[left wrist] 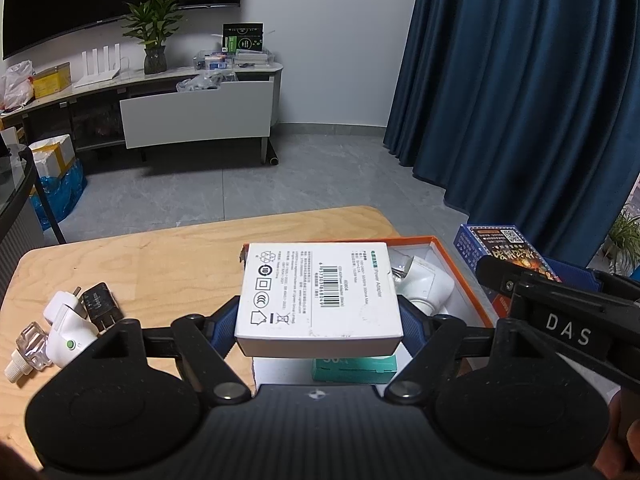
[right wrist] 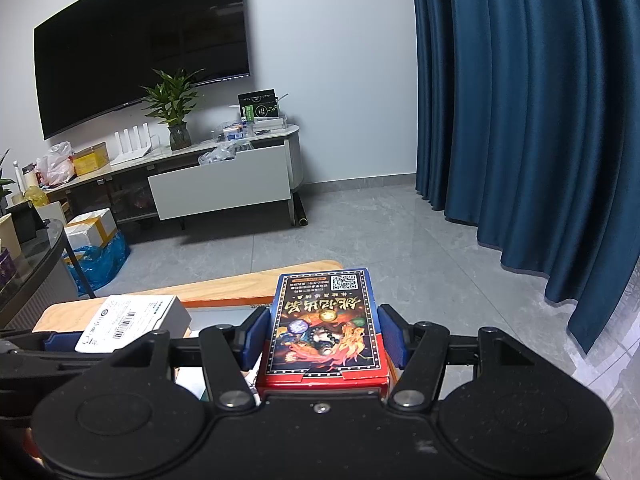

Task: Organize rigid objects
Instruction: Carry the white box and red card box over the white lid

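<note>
My left gripper (left wrist: 319, 320) is shut on a white power-adapter box (left wrist: 318, 292), its blue pads pressing both long sides. It holds the box just above an open orange-rimmed box (left wrist: 460, 276), which contains white adapters (left wrist: 424, 284) and a teal box (left wrist: 354, 368). My right gripper (right wrist: 325, 334) is shut on a blue-and-red card box (right wrist: 326, 324), held at the orange box's right side. In the left wrist view that card box (left wrist: 500, 248) shows at the right behind a black right-gripper finger (left wrist: 496, 276). The white box (right wrist: 128, 316) appears at the left of the right wrist view.
On the wooden table (left wrist: 160, 264), at its left, lie a white plug with a green button (left wrist: 68, 340), a black charger (left wrist: 98, 306) and a clear plastic piece (left wrist: 34, 340). Beyond are grey floor, a TV cabinet (left wrist: 192, 116) and blue curtains (left wrist: 520, 100). A dark glass table (left wrist: 16, 184) stands far left.
</note>
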The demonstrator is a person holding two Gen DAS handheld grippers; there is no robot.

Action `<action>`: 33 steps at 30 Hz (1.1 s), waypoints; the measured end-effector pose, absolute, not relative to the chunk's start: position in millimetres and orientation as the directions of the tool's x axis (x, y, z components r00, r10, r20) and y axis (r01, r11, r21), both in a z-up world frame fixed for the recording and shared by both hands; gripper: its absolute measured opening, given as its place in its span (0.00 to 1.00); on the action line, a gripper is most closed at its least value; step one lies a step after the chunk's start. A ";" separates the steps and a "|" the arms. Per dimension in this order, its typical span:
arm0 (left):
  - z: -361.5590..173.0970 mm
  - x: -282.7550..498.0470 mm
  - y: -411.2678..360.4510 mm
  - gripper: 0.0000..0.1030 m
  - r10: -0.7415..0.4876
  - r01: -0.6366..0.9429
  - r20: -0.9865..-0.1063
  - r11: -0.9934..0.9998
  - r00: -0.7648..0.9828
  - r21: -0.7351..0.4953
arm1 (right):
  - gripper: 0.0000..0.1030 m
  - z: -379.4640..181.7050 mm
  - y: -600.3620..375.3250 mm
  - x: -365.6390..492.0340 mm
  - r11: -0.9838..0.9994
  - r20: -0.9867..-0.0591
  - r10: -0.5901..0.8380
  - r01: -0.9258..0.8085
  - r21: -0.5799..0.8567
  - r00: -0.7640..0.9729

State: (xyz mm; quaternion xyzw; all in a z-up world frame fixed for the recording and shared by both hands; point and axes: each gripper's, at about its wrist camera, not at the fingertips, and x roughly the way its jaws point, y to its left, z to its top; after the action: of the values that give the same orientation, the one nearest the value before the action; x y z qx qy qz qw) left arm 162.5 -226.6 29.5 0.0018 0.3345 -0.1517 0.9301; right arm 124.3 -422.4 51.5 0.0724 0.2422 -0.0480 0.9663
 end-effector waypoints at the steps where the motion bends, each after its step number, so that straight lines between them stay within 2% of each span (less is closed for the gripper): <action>1: 29.3 162.6 -226.6 0.77 -0.282 0.285 -0.623 0.954 0.730 -0.098 | 0.69 51.4 -424.1 126.7 0.985 -0.476 -0.058 0.128 0.118 0.878; 33: 24.7 168.3 -229.3 0.77 -0.282 0.283 -0.644 0.953 0.711 -0.105 | 0.69 30.0 -432.4 133.7 0.982 -0.514 -0.072 0.151 0.113 0.855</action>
State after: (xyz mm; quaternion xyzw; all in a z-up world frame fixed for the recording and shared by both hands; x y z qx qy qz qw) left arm 168.3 -229.3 24.7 0.0006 0.3478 -0.1527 0.9250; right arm 133.7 -432.4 30.0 0.0748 0.2632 -0.0579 0.9601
